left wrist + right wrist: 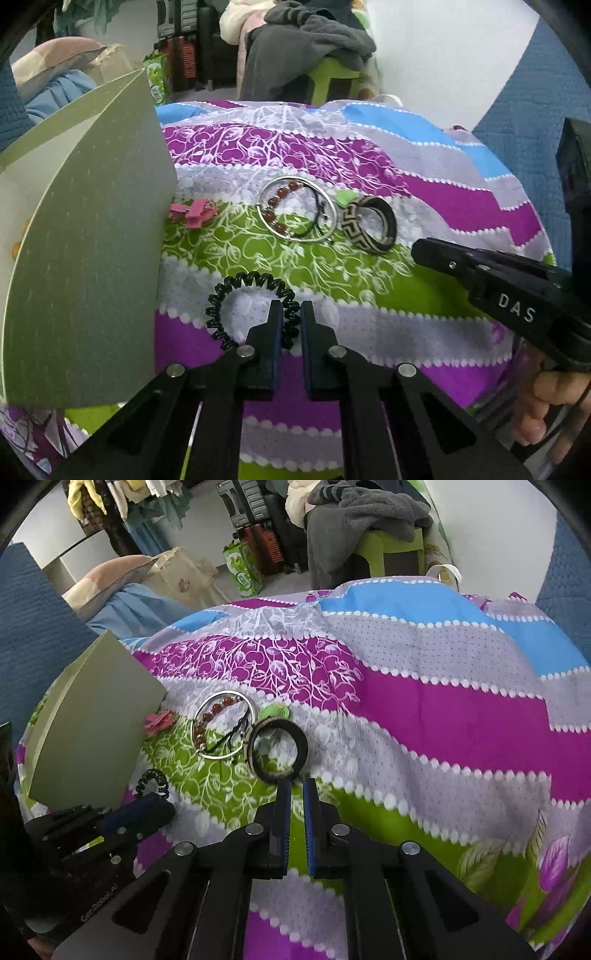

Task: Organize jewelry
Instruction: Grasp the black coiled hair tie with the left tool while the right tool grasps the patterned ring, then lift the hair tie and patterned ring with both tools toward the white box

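Observation:
On the patterned bedspread lie a black spiral hair tie (236,291) (153,781), a silver bangle (297,210) (223,725) with a red bead bracelet (277,208) (210,720) and a black cord inside it, a woven black-and-tan bangle (369,223) (279,751) and a pink bow clip (194,214) (159,722). My left gripper (291,310) has its jaws narrowly apart around the hair tie's right coils. My right gripper (296,788) is almost closed and empty, its tips just short of the woven bangle's near rim.
An open pale green box (92,236) (88,731) stands at the left, beside the bow clip. The right gripper also shows in the left wrist view (480,273). A green stool with grey clothes (354,520) and luggage stand beyond the bed's far edge.

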`<state>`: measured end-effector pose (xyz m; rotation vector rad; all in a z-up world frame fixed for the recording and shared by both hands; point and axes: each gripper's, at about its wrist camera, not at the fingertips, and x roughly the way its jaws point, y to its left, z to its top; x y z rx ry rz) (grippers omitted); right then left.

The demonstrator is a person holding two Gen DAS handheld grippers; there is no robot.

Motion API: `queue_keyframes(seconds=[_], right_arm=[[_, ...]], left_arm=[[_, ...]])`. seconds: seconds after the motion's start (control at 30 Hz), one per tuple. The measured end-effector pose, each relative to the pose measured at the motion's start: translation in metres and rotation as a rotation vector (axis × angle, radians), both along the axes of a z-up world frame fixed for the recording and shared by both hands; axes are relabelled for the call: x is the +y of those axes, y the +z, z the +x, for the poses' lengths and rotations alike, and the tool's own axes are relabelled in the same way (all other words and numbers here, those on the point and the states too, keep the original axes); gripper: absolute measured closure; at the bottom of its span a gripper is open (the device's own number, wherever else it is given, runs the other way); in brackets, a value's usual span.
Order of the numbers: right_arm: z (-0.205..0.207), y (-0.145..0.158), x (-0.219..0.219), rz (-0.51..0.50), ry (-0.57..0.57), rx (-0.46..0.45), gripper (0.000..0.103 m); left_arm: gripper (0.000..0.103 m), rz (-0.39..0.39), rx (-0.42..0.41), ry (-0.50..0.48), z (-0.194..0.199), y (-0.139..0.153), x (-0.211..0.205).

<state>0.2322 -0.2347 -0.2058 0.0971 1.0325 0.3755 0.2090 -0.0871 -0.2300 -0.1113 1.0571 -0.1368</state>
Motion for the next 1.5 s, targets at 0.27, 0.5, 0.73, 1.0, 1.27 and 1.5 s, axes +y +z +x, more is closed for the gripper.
queue_keyframes(seconds=[0.27, 0.5, 0.73, 1.0, 1.27, 1.5], right_arm=[[0.013, -0.007, -0.003, 0.034, -0.009, -0.01, 0.08], [0.029, -0.018, 0.014, -0.008, 0.02, 0.001, 0.08], [0.031, -0.019, 0.02, -0.053, 0.012, -0.027, 0.095], [0.017, -0.006, 0.011, -0.048, -0.02, -0.022, 0.096], [-0.023, 0.005, 0.002, -0.072, -0.09, 0.02, 0.096], [-0.061, 0.019, -0.001, -0.068, -0.15, 0.045, 0.096]], left_arm=[[0.096, -0.109, 0.008, -0.011, -0.016, 0.008, 0.008], [0.096, -0.116, 0.022, 0.003, -0.019, 0.007, 0.017], [0.096, -0.112, 0.029, 0.004, -0.019, 0.005, 0.018], [0.096, -0.111, 0.022, -0.002, -0.017, 0.008, 0.014], [0.096, -0.127, 0.021, -0.008, -0.018, 0.014, 0.013], [0.096, -0.128, 0.009, -0.03, -0.025, 0.032, 0.016]])
